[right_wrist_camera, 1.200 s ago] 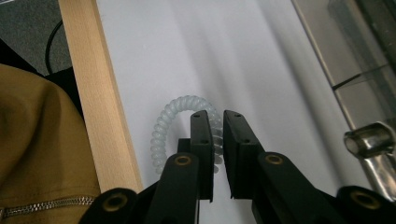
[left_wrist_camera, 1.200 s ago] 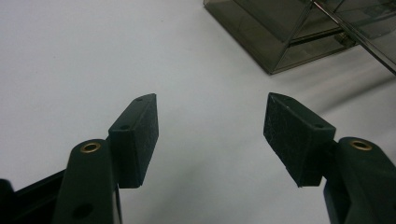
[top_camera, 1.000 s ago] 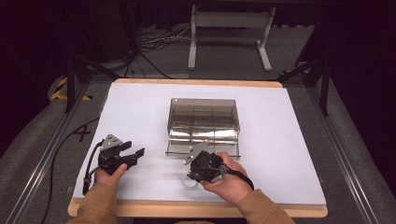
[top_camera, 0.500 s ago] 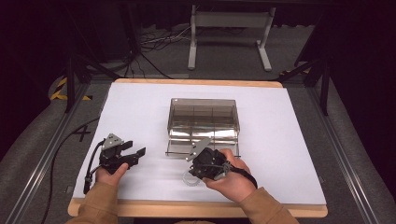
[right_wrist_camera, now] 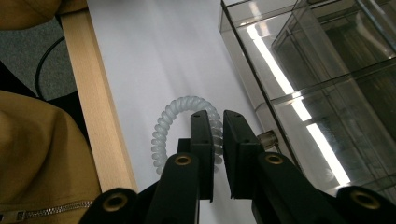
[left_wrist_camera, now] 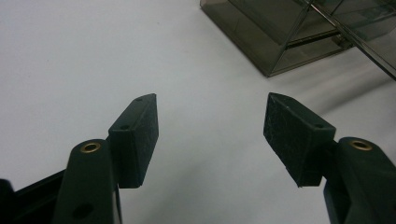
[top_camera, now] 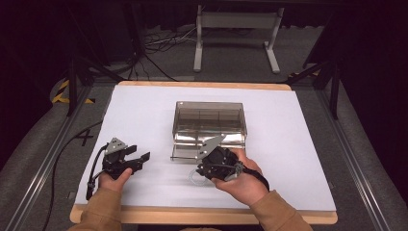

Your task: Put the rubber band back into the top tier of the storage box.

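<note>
Right gripper [right_wrist_camera: 215, 133] nearly closed, pinching the coil [right_wrist_camera: 184, 123] just near of the box [top_camera: 209, 126] on the surface [top_camera: 144, 110]. Left gripper [left_wrist_camera: 210, 135] wide open, empty. Best lifted slowly, grip firm, clear of the box rim.

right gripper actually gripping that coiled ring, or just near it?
Touching. In the right gripper view the jaws of the right gripper stand nearly closed, with the coiled ring running between the pads and pinched there.
</note>
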`<state>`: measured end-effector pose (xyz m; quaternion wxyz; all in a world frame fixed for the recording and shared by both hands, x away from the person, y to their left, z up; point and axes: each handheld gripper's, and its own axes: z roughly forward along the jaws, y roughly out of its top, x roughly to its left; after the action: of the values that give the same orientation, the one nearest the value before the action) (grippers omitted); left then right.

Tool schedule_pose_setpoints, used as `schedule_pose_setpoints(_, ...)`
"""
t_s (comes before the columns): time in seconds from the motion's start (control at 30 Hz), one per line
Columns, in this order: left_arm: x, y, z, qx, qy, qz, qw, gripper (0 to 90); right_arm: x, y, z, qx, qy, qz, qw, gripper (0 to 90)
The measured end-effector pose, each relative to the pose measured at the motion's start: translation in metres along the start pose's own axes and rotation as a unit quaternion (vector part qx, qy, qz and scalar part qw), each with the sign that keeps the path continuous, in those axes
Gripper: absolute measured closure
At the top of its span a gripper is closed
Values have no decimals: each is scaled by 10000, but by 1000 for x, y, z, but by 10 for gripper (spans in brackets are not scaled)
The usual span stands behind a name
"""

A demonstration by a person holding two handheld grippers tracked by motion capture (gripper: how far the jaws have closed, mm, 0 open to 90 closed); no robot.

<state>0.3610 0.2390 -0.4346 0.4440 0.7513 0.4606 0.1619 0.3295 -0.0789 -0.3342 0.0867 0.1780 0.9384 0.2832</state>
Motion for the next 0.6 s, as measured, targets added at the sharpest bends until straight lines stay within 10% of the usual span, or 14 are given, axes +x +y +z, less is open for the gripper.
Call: schedule_pose_setpoints(0.6, 0, 0, 0, -4, 4, 6, 10000, 363, -10, 4, -21, -348, -206, 161, 9991, 836)
